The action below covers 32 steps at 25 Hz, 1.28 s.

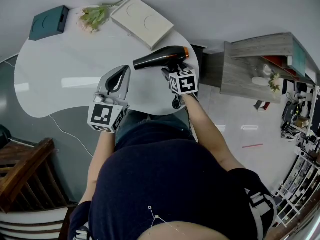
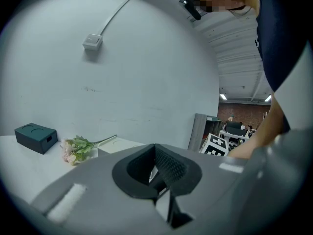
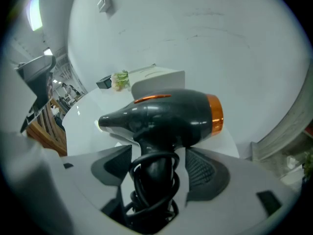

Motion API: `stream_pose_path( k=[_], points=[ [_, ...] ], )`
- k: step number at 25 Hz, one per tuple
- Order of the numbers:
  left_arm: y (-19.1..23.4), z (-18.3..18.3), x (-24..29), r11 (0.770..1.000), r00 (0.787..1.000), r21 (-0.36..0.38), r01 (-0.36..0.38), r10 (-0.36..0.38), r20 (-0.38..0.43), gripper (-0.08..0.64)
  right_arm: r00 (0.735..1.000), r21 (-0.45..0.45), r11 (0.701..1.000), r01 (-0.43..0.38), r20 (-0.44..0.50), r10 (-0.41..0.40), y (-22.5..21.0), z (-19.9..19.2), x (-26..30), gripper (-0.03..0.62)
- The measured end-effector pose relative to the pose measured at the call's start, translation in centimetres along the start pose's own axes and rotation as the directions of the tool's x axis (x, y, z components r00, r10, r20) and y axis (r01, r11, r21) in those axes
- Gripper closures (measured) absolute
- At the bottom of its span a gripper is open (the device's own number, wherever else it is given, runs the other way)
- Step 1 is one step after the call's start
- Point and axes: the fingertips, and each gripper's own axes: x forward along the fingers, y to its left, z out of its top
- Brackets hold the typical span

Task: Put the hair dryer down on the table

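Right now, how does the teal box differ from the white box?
Colour: the teal box is dark, the white box pale cream. Size: the white box has the larger top and looks flatter than the teal box. Place: the teal box sits at the table's far left edge; the white box lies right of it, beyond the flowers. Shared: both rest on the table, each with a round mark on top.

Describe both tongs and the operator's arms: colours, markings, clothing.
Left tongs and right tongs match: light grey moulded shells, black ribbed pads, a white cube with black square markers at the rear. Person wears a dark navy top; forearms bare.
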Motion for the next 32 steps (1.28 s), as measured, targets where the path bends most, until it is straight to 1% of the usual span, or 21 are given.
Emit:
stream_pose_path(
  k=[2,5,8,10,11,12,13,15,17,19,22,23,25,28,32],
  points=[
    [-0.3,-0.1,-0.2,1.0,1.0,0.001,0.0,0.0,0.002,0.548,1.0,-0.009,1.0,0.004,-0.004,-0.004,0.0,0.3,-0.6,0.266],
    [-0.8,0.0,-0.4,1.0,1.0,0.005,0.004,-0.004,0.007,0.548,0.999,-0.028,0.999,0.031,0.025,-0.031,-0.1,0.8,-2.3,0.258],
    [-1.2,0.1,-0.5,1.0,1.0,0.009,-0.004,0.004,0.006,0.548,0.992,-0.056,0.995,0.087,0.095,-0.082,-0.3,1.9,-5.0,0.258],
    [-1.5,0.4,-0.5,1.0,1.0,0.015,-0.009,0.008,0.013,0.548,0.978,-0.061,0.989,0.132,0.171,-0.12,-0.4,3.1,-7.1,0.261],
    [-1.7,0.6,-0.5,1.0,1.0,0.02,-0.011,0.011,0.021,0.548,0.966,-0.06,0.986,0.155,0.217,-0.138,-0.5,4.0,-8.3,0.288],
    [-1.8,0.9,-0.5,1.0,1.0,0.025,-0.016,0.015,0.026,0.548,0.951,-0.059,0.983,0.177,0.267,-0.155,-0.5,4.9,-9.6,0.387],
    [-1.8,1.2,-0.5,0.999,0.999,0.03,-0.024,0.024,0.026,0.548,0.933,-0.059,0.979,0.196,0.317,-0.168,-0.5,5.9,-10.9,0.45],
    [-1.7,2.1,-0.6,0.998,0.999,0.042,-0.049,0.048,0.022,0.548,0.891,-0.058,0.972,0.228,0.415,-0.184,-0.3,8.1,-13.7,0.534],
    [-1.7,3.8,-0.9,0.996,0.997,0.059,-0.066,0.064,0.043,0.549,0.835,-0.054,0.964,0.262,0.513,-0.199,0.0,10.3,-16.9,0.563],
    [-1.7,6.1,-1.4,0.994,0.994,0.076,-0.08,0.073,0.083,0.548,0.763,-0.045,0.953,0.3,0.612,-0.211,0.5,12.6,-20.4,0.58],
    [-1.8,10.2,-2.2,0.989,0.984,0.102,-0.108,0.092,0.154,0.549,0.64,-0.029,0.935,0.353,0.737,-0.218,1.2,15.7,-25.6,0.581],
    [-1.8,11.6,-2.5,0.987,0.979,0.109,-0.123,0.102,0.175,0.548,0.603,-0.027,0.93,0.367,0.768,-0.215,1.5,16.6,-27.2,0.581],
    [-1.8,14.3,-3.1,0.981,0.969,0.121,-0.153,0.125,0.213,0.548,0.54,-0.029,0.922,0.386,0.818,-0.2,2.2,18.3,-30.2,0.581],
    [-2.3,18.6,-4.3,0.974,0.949,0.143,-0.176,0.13,0.288,0.549,0.464,-0.042,0.911,0.411,0.87,-0.169,3.3,20.6,-34.0,0.581],
    [-2.7,23.9,-5.6,0.963,0.92,0.168,-0.21,0.136,0.367,0.548,0.384,-0.057,0.897,0.438,0.914,-0.129,4.5,23.2,-38.1,0.581]
  ],
)
